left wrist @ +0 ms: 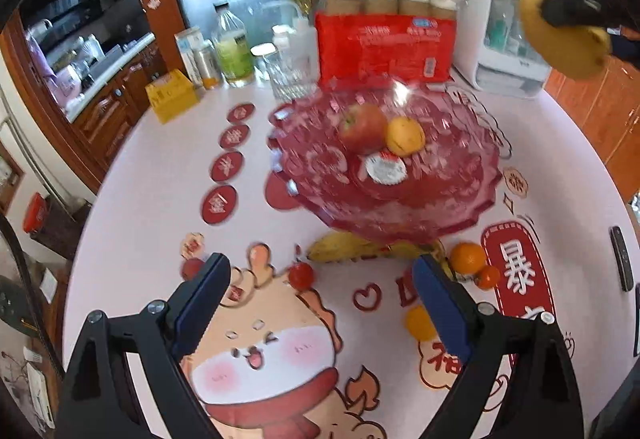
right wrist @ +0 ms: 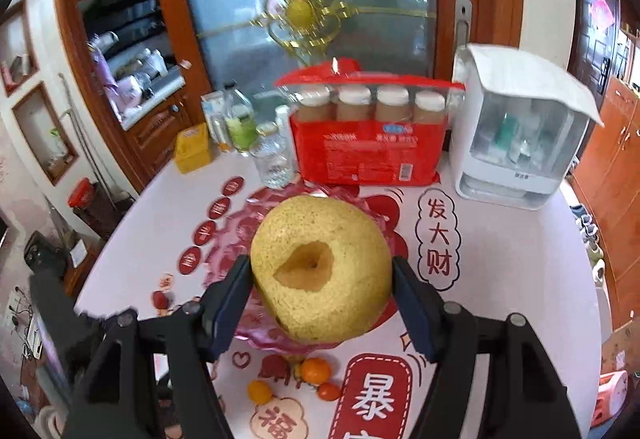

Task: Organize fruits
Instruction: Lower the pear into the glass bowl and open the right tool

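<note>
clamping one pear (right wrist: 322,271), right tool (right wrist: 322,279); left tool (left wrist: 320,303) apart; two fruits in bowl (left wrist: 472,199)

pear (right wrist: 320,271) hides most of the pink bowl (right wrist: 236,235); bananas (left wrist: 340,247) half-hidden.

The bowl (left wrist: 472,175) looks like glossy pink cut glass or clear plastic, faceted. The pear (right wrist: 324,271) has rough, matt, speckled yellow skin. The apple (left wrist: 362,133) is smooth and shiny. The tablecloth (left wrist: 160,239) is smooth printed vinyl. The cabinets (left wrist: 116,107) are glossy varnished wood
</note>
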